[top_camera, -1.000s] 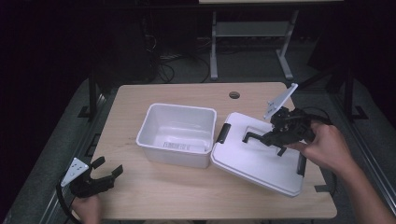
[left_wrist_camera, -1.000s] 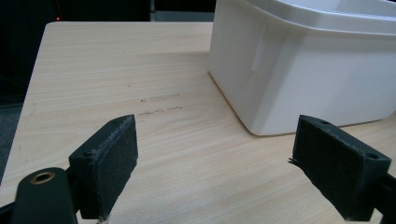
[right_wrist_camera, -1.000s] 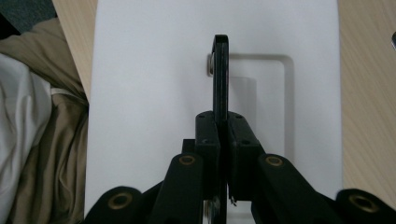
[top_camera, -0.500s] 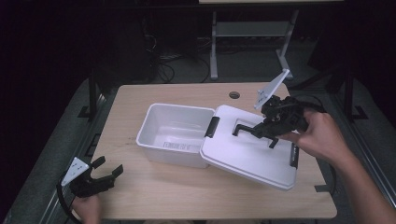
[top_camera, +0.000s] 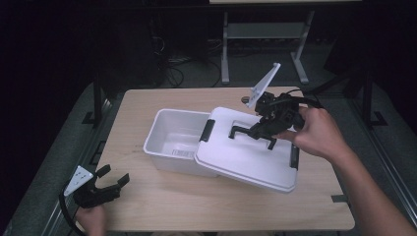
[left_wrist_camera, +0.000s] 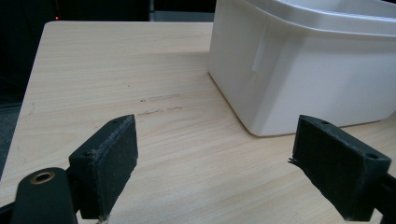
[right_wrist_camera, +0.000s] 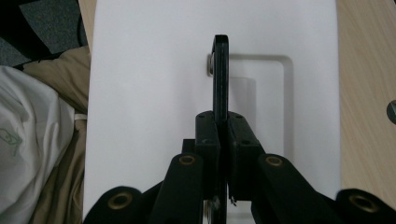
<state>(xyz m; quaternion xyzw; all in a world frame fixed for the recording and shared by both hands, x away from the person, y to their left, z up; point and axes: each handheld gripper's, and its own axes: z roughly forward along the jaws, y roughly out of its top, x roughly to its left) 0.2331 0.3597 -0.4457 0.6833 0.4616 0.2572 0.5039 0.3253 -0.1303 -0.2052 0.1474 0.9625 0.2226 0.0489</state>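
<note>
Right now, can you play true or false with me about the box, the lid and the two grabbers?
1. The right gripper is clamped on the lid's black handle. True.
2. The white lid fully covers the white box. False: it overlaps just the box's right side.
3. The left gripper holds the box. False: it's open, apart from it, near the table's front left corner.
4. The box looks empty. True.

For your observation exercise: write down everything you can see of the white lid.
The white lid looks like smooth plastic, rectangular, with black latches at two ends and a black handle in a top recess. The right gripper is shut on that handle. The lid is tilted, partly over the open white bin, its right part over the table.
</note>
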